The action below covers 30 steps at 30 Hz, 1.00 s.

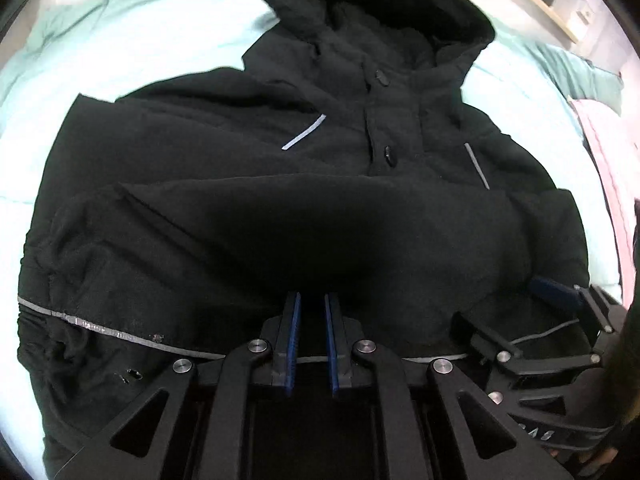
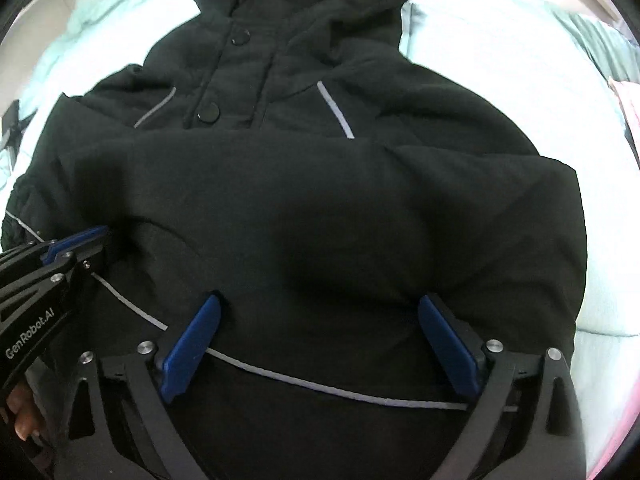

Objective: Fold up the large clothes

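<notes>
Jacket: we see a black hooded jacket [image 1: 248, 184] lying front up on a bed with a pale mint cover [image 1: 120, 40], hood [image 1: 372, 12] at the end away from us
Fold state: both sleeves lie across the jacket's chest, the lower part bunched toward the hem
Hem stripe: a grey reflective stripe [image 2: 320, 388] runs along the jacket near its hem, closest to us
Chest marks: two short grey stripes either side of the jacket's button placket, two dark buttons [image 2: 209, 112] on it
Left tool: left tool [image 1: 312, 300] has its blue pads pressed nearly together, tips at the jacket fabric just above the hem stripe; we cannot tell if cloth is pinched between them
Right tool: right tool [image 2: 320, 308] spread wide, jaws straddling the hem stripe, pads [image 2: 192, 348] not pressing on anything, beside the left tool over the jacket's hem
Hand: fingers of a hand [image 2: 24, 412] show on the left tool's grip
Pink item: pink cloth [image 1: 608, 168] on the bed to the right of the jacket
</notes>
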Motion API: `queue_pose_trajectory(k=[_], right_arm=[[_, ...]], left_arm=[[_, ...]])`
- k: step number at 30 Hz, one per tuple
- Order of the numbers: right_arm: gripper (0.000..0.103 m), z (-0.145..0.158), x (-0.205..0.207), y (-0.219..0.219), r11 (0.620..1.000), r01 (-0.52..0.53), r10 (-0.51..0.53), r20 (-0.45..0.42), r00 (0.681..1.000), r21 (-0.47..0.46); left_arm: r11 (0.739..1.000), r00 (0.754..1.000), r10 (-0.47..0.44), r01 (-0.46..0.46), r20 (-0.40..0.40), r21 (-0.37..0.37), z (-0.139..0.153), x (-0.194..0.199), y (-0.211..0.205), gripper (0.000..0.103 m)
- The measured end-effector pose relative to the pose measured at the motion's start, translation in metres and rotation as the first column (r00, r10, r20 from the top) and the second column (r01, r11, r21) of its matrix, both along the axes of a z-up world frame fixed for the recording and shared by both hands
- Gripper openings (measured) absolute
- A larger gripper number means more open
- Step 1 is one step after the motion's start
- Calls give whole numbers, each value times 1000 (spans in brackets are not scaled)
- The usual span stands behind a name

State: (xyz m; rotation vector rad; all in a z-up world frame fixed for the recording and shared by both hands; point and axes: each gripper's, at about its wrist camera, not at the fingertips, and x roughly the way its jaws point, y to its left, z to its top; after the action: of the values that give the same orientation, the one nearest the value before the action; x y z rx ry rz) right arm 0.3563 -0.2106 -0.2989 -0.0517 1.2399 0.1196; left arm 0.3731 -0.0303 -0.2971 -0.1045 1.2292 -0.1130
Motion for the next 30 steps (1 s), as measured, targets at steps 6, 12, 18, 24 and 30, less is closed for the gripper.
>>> queue_pose_trajectory(k=[6,12,18,24,30], right_arm=[[91,42,1,-23,976,125,-128,7,992,178],[91,30,9,-29,975,140,-156,81,984,173],[103,-7,23,-1,999,7,-5,-21,1000,54],[89,18,2,-3,996,40,-39,-9,999,76],[88,99,-54,-37,975,120,-145,126,981,187]], left_arm=[[992,1000,17,-19,-15,-123,19,6,6,14],[989,998,41,-46,-38,-138,-1,14,6,21],[962,994,49,-73,-95,-262,-17,22,21,21],[961,991,88,-112,-105,-251,4,4,25,21],[982,1000,3,-1,6,-187,70,-39,9,22]])
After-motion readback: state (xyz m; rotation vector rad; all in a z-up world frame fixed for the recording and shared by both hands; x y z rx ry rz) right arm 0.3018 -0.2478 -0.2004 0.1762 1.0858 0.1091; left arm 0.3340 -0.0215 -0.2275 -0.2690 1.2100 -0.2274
